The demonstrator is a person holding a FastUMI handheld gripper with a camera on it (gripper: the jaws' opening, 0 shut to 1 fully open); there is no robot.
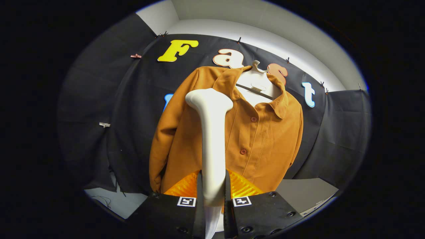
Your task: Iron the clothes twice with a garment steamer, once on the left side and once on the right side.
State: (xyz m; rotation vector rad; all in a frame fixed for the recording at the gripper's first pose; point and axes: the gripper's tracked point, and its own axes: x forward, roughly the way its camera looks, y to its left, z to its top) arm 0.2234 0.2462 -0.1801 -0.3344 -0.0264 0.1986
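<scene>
My gripper [212, 191] clamps the steamer [211, 139], head at the shirt [262, 132]'s upper left panel. Looks like a left-side pass; next, stroke straight down the fabric.

Staged recording booth, black cloth wall [132, 109] pinned up with small clips [104, 124], plain pale walls [265, 20] above it, orange shirt [265, 139] on a white hanger [257, 74] against the cloth, grey tabletop [305, 192] below
</scene>
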